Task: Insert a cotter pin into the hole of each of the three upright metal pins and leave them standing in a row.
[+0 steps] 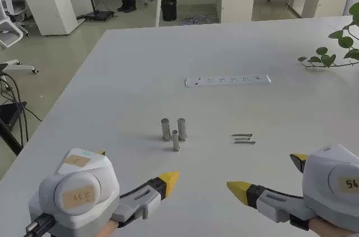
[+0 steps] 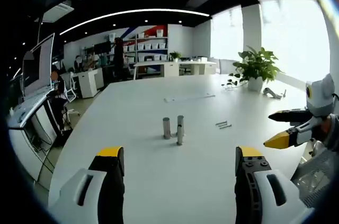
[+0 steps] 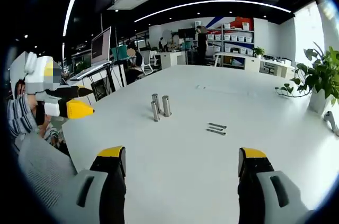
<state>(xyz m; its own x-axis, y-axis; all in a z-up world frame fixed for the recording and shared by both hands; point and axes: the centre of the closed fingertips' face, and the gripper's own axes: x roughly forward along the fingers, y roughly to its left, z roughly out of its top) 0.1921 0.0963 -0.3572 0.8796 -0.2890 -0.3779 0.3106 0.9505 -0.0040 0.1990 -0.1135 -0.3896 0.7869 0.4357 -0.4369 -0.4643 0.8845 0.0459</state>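
Note:
Three short upright metal pins (image 1: 175, 131) stand in a tight cluster mid-table, also seen as metal pins (image 2: 175, 128) and metal pins (image 3: 160, 107). A few thin cotter pins (image 1: 243, 138) lie flat to their right, visible as cotter pins (image 2: 223, 124) and cotter pins (image 3: 216, 128). My left gripper (image 1: 136, 166) hovers near the table's front edge, left of the pins, open and empty; its own view shows the left gripper (image 2: 179, 152) with jaws wide apart. My right gripper (image 1: 268, 174) hovers at the front right, open and empty, as the right gripper (image 3: 182, 153).
A white power strip (image 1: 228, 80) lies beyond the pins. A potted plant (image 1: 336, 52) sits at the table's far right edge. The white table (image 1: 112, 108) stretches wide. Desks, chairs and a person stand in the office behind.

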